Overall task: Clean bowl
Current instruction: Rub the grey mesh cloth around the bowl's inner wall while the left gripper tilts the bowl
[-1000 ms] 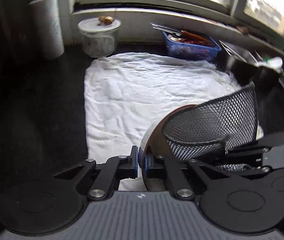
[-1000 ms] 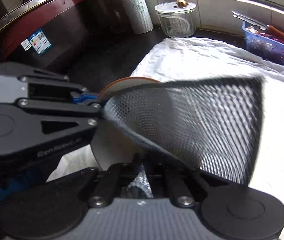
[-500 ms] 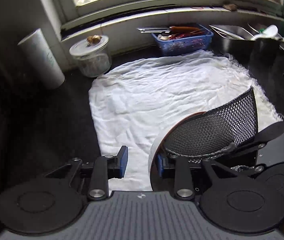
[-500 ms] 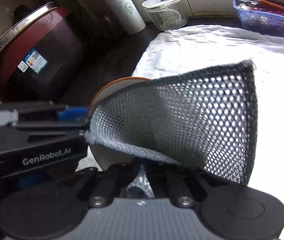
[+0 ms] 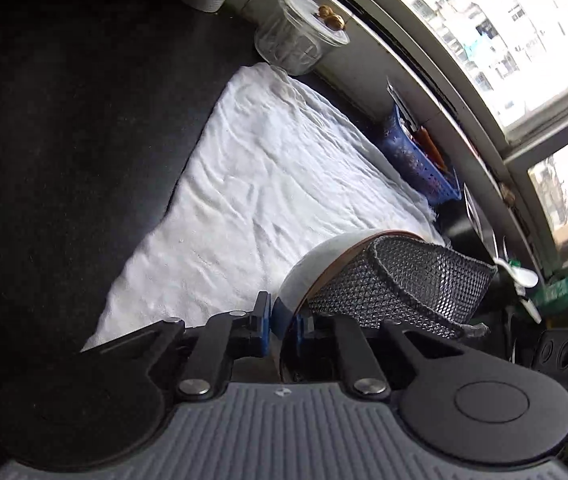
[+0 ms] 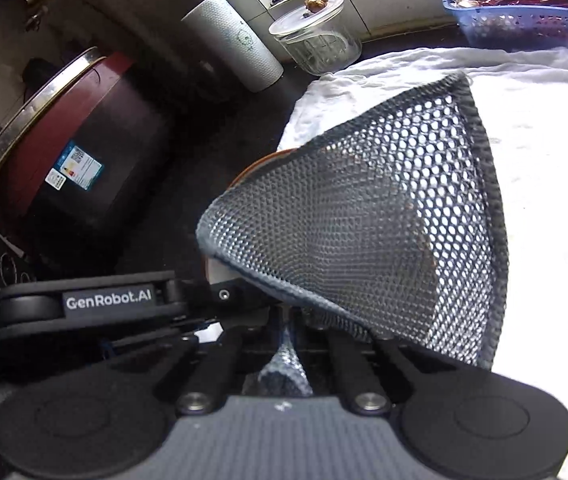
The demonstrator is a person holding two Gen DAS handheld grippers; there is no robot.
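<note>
Since half a second ago your left gripper [image 5: 279, 320] has closed again on the bowl [image 5: 316, 264] rim, tipped over the white towel [image 5: 267, 184]. Your right gripper [image 6: 290, 330] pinches the mesh scrubber [image 6: 364, 240] inside. You're mid-scrub; next, sweep round while holding firm.

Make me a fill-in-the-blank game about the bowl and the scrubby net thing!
1. The left gripper pinches the rim of the ____.
2. The right gripper is shut on a gray mesh ____ pressed into the bowl.
3. The towel spread on the counter is ____ in color.
4. The jar near the window has a ____ lid.

Missing words: bowl; cloth; white; clear
</note>
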